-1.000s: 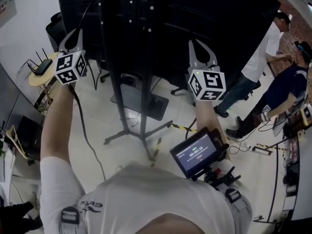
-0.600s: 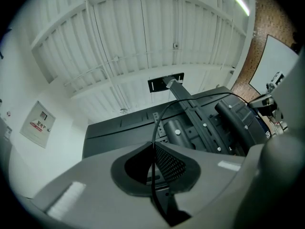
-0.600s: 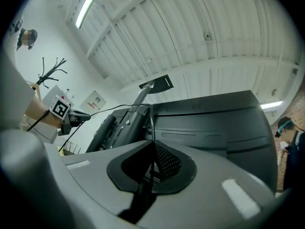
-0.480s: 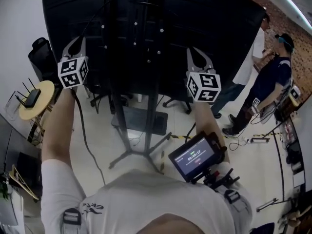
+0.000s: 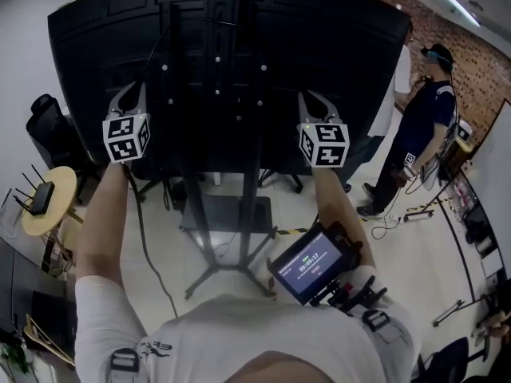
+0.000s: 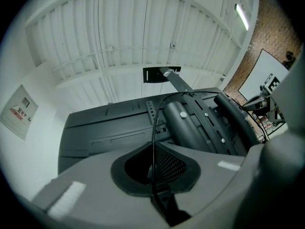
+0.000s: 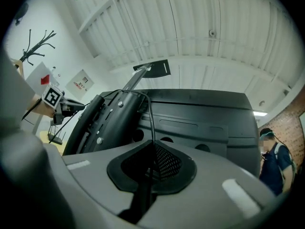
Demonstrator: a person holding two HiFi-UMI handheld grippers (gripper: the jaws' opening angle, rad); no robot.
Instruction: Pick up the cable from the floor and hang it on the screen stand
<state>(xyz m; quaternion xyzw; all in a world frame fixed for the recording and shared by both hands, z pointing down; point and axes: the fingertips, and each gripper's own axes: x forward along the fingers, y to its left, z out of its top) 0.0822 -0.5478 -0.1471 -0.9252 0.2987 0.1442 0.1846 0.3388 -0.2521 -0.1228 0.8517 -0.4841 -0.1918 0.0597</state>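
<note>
- Your left gripper [image 5: 129,94] is pinched tight on the cable [image 6: 153,128], and your right gripper [image 5: 315,102] pinches the same cable further along
- Between them the cable lies crosswise, arching up over the top end of the screen stand [image 5: 249,146]; whether it rests there is unclear
- Both grippers flank the stand's column about equally near, and the slack tail drops below your left one

You worked with two tongs, the left tongs [image 5: 130,94] and the right tongs [image 5: 314,100], and one cable [image 6: 153,128]. Before you stood one screen [image 5: 96,54] on one stand [image 5: 249,190]. Around you were one small monitor [image 5: 310,263], one router [image 5: 41,199] on one round desk [image 5: 62,183], and two bystanders [image 5: 429,110].
</note>
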